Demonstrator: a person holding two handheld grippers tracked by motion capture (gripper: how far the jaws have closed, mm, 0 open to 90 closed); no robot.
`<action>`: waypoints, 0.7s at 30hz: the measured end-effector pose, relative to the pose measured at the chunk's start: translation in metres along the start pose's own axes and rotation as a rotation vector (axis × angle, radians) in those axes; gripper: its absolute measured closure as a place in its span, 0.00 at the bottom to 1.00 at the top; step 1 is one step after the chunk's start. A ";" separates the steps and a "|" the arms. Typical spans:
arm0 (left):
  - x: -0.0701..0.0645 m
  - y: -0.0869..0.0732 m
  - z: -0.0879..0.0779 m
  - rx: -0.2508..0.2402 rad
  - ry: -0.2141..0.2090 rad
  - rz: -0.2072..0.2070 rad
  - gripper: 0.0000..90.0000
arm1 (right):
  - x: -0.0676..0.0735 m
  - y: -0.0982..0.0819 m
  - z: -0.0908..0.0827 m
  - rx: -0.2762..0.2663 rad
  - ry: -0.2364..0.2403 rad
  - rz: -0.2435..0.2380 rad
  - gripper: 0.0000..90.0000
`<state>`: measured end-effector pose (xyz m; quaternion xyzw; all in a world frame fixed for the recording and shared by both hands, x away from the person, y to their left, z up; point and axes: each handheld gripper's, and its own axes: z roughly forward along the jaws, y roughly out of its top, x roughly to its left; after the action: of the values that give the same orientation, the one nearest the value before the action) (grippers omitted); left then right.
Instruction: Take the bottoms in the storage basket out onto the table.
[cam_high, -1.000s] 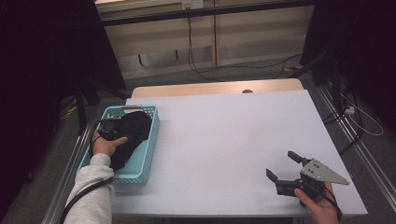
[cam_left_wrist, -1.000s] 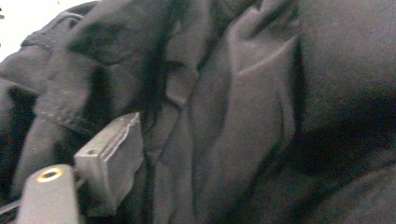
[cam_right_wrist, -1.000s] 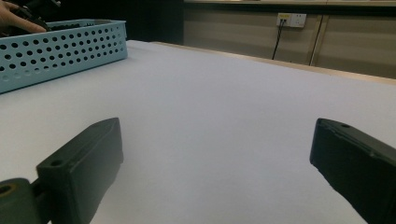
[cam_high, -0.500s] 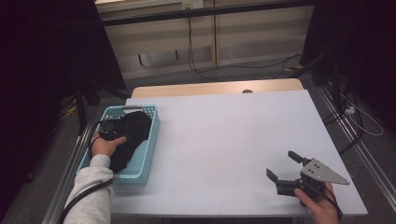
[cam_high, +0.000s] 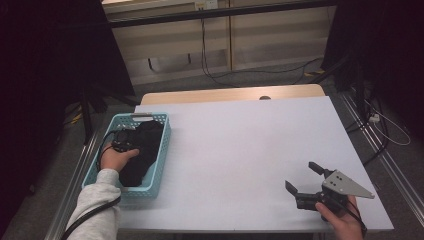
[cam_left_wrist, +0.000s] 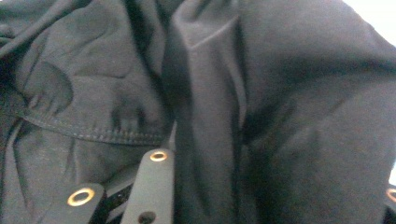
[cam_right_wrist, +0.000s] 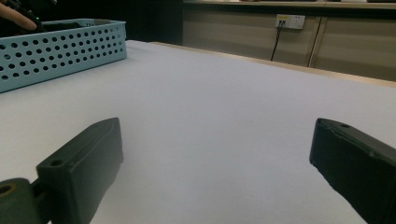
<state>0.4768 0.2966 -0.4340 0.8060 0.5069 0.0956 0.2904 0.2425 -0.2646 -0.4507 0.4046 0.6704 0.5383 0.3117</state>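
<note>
A crumpled black cloth garment (cam_high: 142, 150) is lying bunched inside a light blue perforated plastic basket (cam_high: 160, 150) that is sitting at the left edge of the white table (cam_high: 240, 150). In the left gripper view the soft, matte fabric (cam_left_wrist: 261, 102) is showing deep folds, a raised ridge running up the middle, and a stitched hem curving across the left side. The left gripper (cam_high: 122, 145) is reaching down into the basket from the near side, its jaws having just been closing with a thick fold of the garment between them; whether the pads are already pressing on the cloth cannot be told. The person's left hand (cam_high: 115, 159), in a grey sleeve (cam_high: 97, 210), is gripping the tool. At the near right of the table, the right gripper (cam_high: 306, 181) is hovering just above the bare surface, well apart from the basket, its jaws spread wide with nothing between them.
</note>
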 end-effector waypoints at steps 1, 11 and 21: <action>-0.001 0.000 -0.001 0.002 -0.009 -0.003 0.76 | 0.000 0.000 0.000 0.000 0.000 0.000 0.02; -0.006 0.006 -0.008 -0.018 0.005 0.057 0.70 | 0.000 0.000 0.000 -0.001 0.002 -0.002 0.02; 0.009 0.017 -0.019 -0.098 0.118 0.081 0.15 | 0.000 0.000 0.001 -0.003 0.009 -0.003 0.02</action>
<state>0.4857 0.3065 -0.4106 0.8036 0.4848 0.1794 0.2951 0.2428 -0.2640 -0.4507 0.4009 0.6715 0.5406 0.3099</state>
